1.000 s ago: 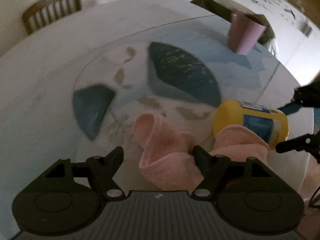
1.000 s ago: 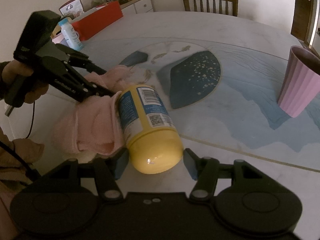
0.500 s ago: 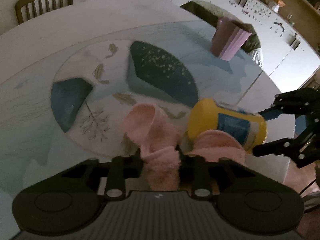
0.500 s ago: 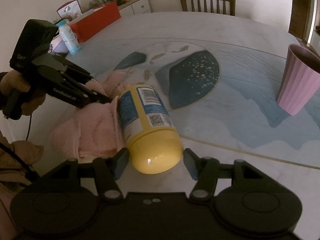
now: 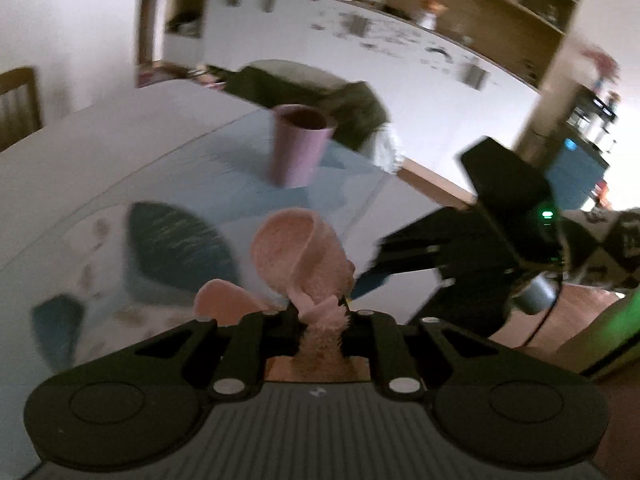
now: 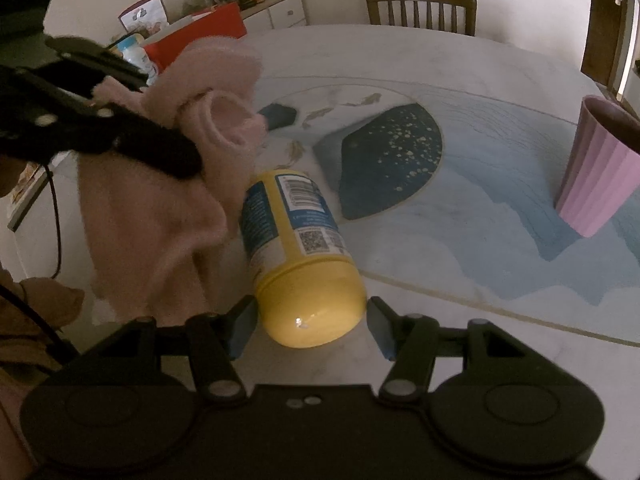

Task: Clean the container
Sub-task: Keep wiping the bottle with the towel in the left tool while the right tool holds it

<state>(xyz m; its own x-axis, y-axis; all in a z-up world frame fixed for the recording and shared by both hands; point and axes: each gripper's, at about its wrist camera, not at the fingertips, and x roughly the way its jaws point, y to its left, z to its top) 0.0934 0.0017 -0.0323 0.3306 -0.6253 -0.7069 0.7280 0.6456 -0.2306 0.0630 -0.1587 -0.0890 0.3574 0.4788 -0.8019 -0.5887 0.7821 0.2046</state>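
Note:
A yellow container (image 6: pixel 304 260) with a blue label lies on its side on the table. My right gripper (image 6: pixel 312 320) is shut on its rounded end, one blue pad on each side. My left gripper (image 5: pixel 320 316) is shut on a fluffy pink cloth (image 5: pixel 300 256) and holds it up off the table. In the right wrist view the cloth (image 6: pixel 160 208) hangs from the left gripper (image 6: pixel 172 124), just left of and above the container, brushing its far end. In the left wrist view the container is hidden behind the cloth, and the right gripper (image 5: pixel 400 256) shows as a dark blur.
A ribbed purple cup (image 6: pixel 600 168) stands upright on the right side of the painted tabletop (image 6: pixel 500 120). A wooden chair (image 6: pixel 420 8) stands at the far edge. A red box (image 6: pixel 200 28) and a small bottle (image 6: pixel 134 52) are at the back left.
The left gripper shut on the pink cloth and lifted it off the table, tilting upward. The container and the right gripper stayed put.

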